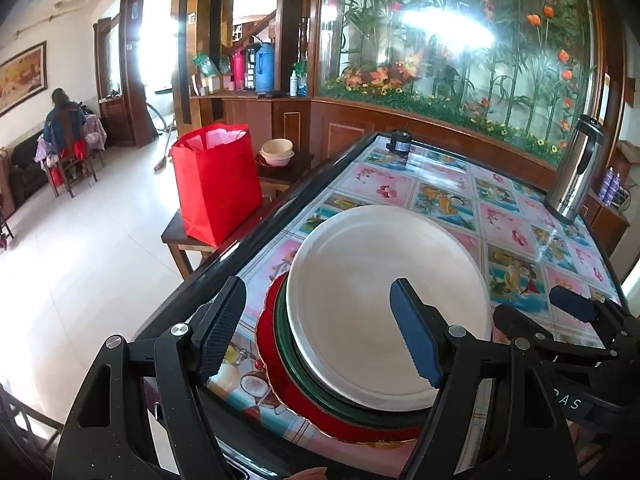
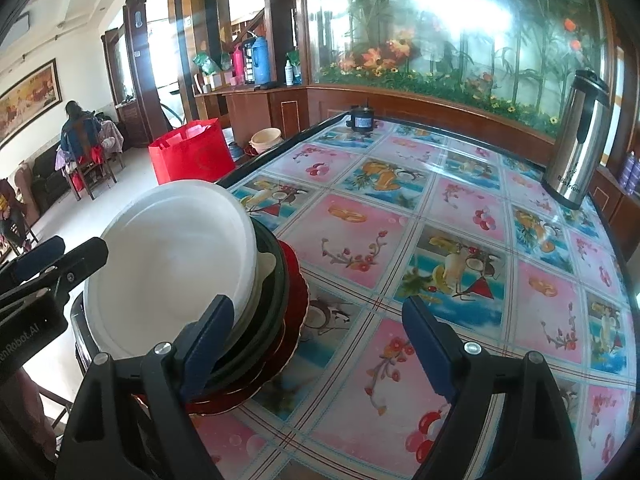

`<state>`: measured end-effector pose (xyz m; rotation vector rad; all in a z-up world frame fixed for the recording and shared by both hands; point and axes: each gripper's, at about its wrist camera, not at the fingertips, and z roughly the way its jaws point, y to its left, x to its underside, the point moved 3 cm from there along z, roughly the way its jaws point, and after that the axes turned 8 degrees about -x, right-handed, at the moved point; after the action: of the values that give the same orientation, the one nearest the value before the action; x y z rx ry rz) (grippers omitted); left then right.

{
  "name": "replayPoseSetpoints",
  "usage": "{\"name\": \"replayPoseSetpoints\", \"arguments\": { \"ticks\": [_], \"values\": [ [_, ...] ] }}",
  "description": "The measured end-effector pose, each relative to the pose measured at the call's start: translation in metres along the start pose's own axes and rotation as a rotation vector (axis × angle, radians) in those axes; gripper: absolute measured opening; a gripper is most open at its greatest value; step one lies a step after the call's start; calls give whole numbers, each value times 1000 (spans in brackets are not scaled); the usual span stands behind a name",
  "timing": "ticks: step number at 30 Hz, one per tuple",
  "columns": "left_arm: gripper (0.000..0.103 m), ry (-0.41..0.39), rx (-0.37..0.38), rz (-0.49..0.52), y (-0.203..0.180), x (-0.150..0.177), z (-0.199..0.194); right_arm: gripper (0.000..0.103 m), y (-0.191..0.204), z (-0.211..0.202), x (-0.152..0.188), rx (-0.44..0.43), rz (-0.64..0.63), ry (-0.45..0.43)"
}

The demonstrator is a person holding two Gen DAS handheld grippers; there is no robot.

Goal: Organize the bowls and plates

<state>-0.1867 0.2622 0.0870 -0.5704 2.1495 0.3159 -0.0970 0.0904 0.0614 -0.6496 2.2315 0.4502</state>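
While stacked, plates (image 1: 384,304) btwn left tongs (image 1: 320,328).

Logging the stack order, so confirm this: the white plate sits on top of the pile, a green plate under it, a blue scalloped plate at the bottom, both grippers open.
One detail is wrong: the scalloped plate at the bottom is red, not blue, as the left wrist view shows. The white plate is on top, the green plate is under it, and the left gripper and right gripper are both open.

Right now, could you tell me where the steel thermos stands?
The steel thermos stands upright at the table's far right corner, in both views, well beyond the plate stack.
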Motion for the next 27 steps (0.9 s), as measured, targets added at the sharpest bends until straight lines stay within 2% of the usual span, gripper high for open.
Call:
{"name": "replayPoseSetpoints", "arguments": {
  "ticks": [9,27],
  "values": [
    [76,-37,-45,53,-6,0,-9,86,-1,-2,-1,-4,0,1],
    [76,-27,-15,67,-10,1,-11,87,-3,-4,-1,-3,-14,5]
  ]
}}
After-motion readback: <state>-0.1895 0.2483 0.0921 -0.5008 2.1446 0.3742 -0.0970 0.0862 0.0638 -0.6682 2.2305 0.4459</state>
